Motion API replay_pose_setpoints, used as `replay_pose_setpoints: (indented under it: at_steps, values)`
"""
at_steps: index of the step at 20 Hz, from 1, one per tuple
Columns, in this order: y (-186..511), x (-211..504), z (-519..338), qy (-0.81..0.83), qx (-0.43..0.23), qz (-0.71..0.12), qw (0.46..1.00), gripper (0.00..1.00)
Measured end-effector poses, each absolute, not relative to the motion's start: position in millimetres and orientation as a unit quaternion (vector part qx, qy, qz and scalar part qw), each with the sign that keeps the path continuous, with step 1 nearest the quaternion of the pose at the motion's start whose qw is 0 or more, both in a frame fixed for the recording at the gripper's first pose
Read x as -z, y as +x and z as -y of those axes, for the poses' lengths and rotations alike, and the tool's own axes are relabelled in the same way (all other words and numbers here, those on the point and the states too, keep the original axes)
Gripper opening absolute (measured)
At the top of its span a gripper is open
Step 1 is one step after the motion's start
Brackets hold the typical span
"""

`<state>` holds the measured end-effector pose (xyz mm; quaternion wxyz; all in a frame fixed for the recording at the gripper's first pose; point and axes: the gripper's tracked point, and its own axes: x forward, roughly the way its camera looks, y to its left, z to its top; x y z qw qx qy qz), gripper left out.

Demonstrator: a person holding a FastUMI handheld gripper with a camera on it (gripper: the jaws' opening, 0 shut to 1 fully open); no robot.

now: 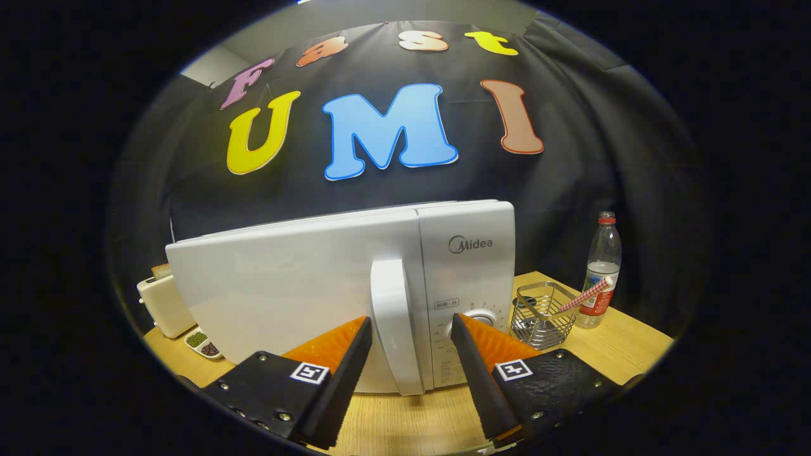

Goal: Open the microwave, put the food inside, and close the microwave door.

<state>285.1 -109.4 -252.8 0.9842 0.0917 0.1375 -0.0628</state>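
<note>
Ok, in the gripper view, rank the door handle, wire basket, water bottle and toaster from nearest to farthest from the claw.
The claw is open.
1. Door handle: between the fingers, on the shut microwave.
2. Wire basket: just beyond the right finger, beside the microwave.
3. Water bottle behind the basket, and toaster past the microwave's left end: both farther, too close to call.

microwave door handle [396, 323] between spread fingers [345, 370], wire basket [538, 313] right

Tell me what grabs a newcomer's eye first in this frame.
The white microwave, door shut, stands on the wooden table just ahead. Its upright door handle sits between the open fingers of the hand-held gripper, untouched. Beside the microwave's panel stand a wire basket and a clear bottle.
</note>
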Motion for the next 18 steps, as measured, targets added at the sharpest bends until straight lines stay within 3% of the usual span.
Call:
replay_pose_setpoints:
  at_steps: [2, 5, 6, 7, 8, 9, 18]
  values:
    - [287.8, 253.3, 104.5, 0.075, 0.055, -0.128, 0.987, 0.68]
    - [282.8, 255.2, 104.1, 0.032, 0.079, -0.134, 0.987, 0.29]
    - [282.0, 255.8, 104.3, 0.025, 0.086, -0.138, 0.986, 0.29]
    - [281.7, 256.2, 104.9, 0.025, 0.088, -0.139, 0.986, 0.22]
    - [283.4, 257.4, 104.6, 0.035, 0.087, -0.143, 0.985, 0.21]
    - [280.6, 255.8, 104.0, 0.048, 0.085, -0.145, 0.985, 0.15]
    - [212.9, 245.9, 77.0, 0.063, 0.044, -0.144, 0.987, 0.15]
